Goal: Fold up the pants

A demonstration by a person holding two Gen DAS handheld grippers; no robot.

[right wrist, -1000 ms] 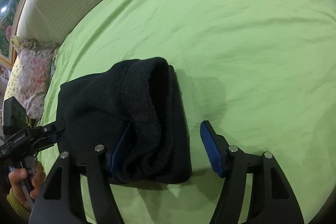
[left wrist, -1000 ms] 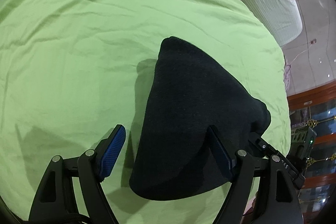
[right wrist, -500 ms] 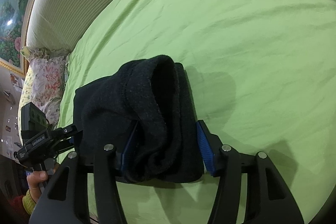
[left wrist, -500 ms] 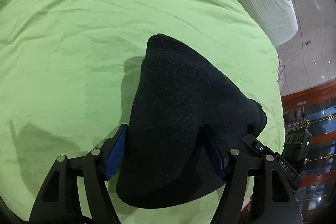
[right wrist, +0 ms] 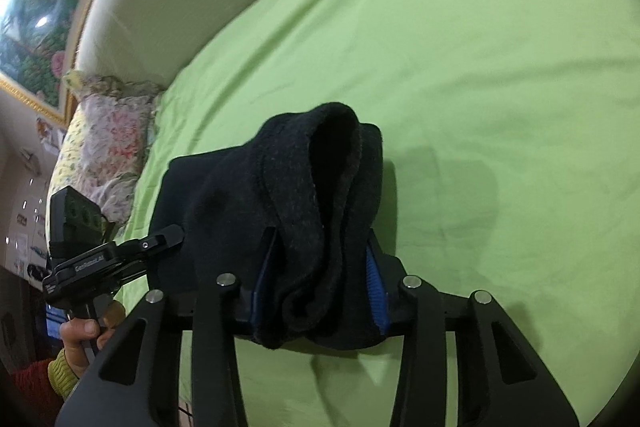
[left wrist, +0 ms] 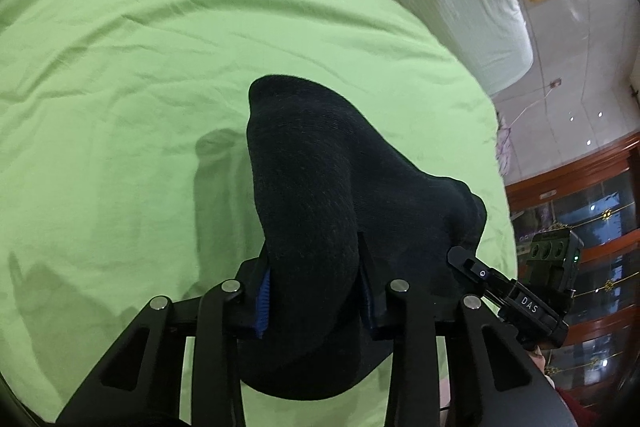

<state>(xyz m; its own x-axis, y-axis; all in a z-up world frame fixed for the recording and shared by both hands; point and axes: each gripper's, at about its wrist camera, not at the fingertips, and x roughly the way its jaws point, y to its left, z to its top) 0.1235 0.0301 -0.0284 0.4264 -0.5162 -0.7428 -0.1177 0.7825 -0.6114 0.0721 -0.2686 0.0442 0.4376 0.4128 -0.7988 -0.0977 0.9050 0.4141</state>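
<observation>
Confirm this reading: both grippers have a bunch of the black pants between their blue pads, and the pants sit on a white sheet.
Not quite: the sheet is light green, not white, as both wrist views show. The rest stands: the left gripper and right gripper each have the black pants bunched between their blue pads, jaws closing.

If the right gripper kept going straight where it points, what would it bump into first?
The black pants. The right gripper is closing on them, the cloth already bunched between its fingers. Beyond them lies the green bedsheet.
</observation>
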